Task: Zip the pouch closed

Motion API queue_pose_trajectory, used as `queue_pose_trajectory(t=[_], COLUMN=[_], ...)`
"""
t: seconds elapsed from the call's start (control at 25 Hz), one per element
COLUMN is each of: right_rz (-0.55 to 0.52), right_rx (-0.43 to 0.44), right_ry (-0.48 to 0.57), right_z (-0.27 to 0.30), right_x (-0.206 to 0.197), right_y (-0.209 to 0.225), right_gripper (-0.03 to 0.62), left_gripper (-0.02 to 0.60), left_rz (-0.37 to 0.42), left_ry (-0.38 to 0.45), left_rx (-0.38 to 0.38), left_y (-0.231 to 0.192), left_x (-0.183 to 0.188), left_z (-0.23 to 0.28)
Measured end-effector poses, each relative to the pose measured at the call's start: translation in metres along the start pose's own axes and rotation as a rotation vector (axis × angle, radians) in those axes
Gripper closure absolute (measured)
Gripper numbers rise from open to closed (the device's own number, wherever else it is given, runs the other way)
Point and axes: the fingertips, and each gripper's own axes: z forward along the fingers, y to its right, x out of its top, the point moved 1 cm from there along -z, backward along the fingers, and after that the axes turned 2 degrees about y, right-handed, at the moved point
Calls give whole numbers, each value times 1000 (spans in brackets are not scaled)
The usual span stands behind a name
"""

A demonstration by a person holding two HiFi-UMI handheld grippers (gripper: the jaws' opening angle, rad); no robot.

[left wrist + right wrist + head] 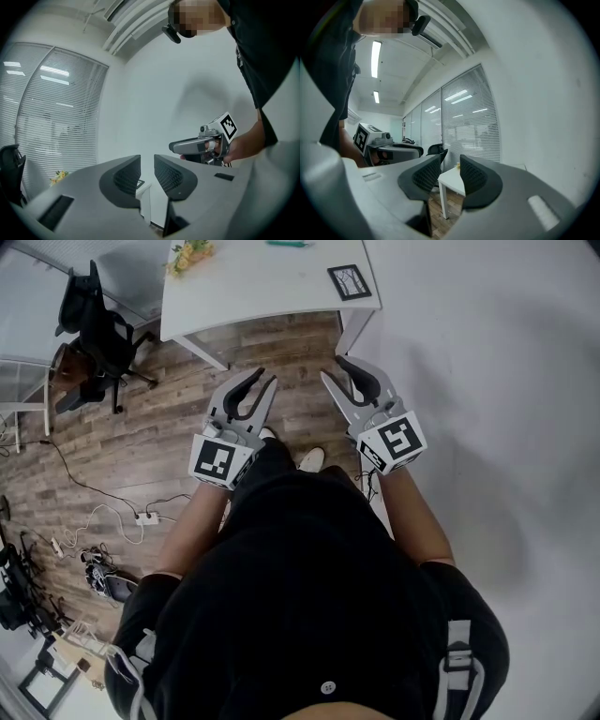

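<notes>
The left gripper [147, 174] fills the bottom of the picture, pointing level. Its two dark ribbed jaws stand a little apart with nothing between them. Through the gap shows the corner of a white table [145, 188]. To the right, and higher, a hand [236, 150] holds the right gripper [180, 146] side-on, with its marker cube [227, 125] on top. Behind both is a plain white wall [154, 93]. Window blinds [51, 117] cover the left side. Below them are a black chair [10, 166] at the edge and yellow flowers [58, 176] beside it. A black shirt [267, 42] hangs in at top right.
</notes>
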Motion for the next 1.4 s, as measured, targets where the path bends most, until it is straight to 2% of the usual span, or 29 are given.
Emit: queue_pose_trajectory(t=[0.2,0.36,0.52,0.64,1.0,1.4], right_rz=[-10,-22,1,3,4,-8], right_rx=[23,45,47,52,57,42], right_ry=[-8,-17,-17,-19,-15,-54], right_z=[0,2,1,2,13,65], right_x=[0,-1,-3,-4,1,-5], right_y=[-3,-3,3,6,23,64], right_gripper=[391,327,295,276,273,273], left_gripper=[422,357,319,310,308,308], left_rz=[7,6,4,12,22,1], left_ry=[-12,-21,-20,-26,-37,-30], left_rx=[-20,-7,24,33,54,39], left_y=[4,2,0,0,-12,-67], left_x=[-1,-2,-3,-3,-4,-9], left_z=[3,7,10,11,24,67])
